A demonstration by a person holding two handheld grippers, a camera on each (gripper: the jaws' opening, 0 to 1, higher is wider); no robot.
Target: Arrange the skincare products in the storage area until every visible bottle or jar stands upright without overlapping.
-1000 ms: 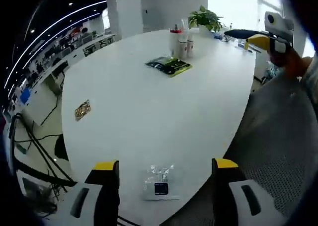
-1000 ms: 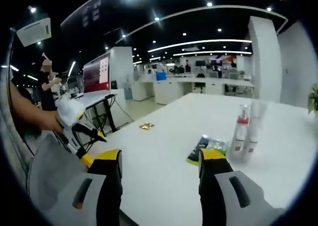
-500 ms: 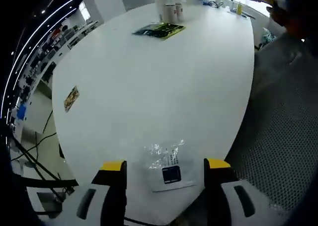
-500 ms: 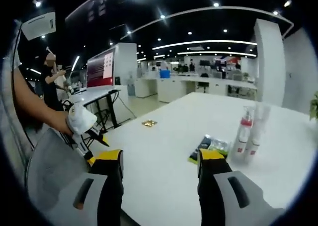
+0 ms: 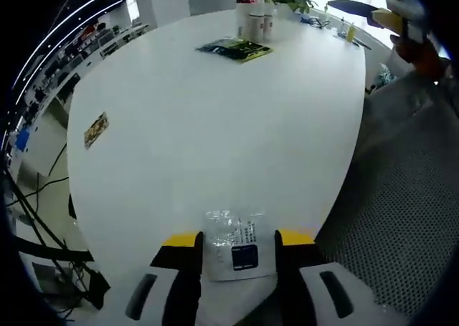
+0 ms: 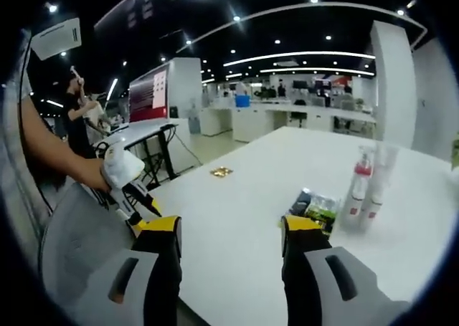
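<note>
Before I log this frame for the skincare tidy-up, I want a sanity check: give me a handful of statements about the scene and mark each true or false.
1. A clear plastic sachet lies on the white table between the jaws of the left tongs. True.
2. The two slim bottles are lying flat. False: both stand upright, side by side.
3. A green and black packet lies just beside the bottles. True.
4. The right tongs are shut on a bottle. False: they are open and hold nothing, with the bottles farther off.
5. The small gold packet sits on top of the green and black packet. False: it lies apart, near the table's edge.
</note>
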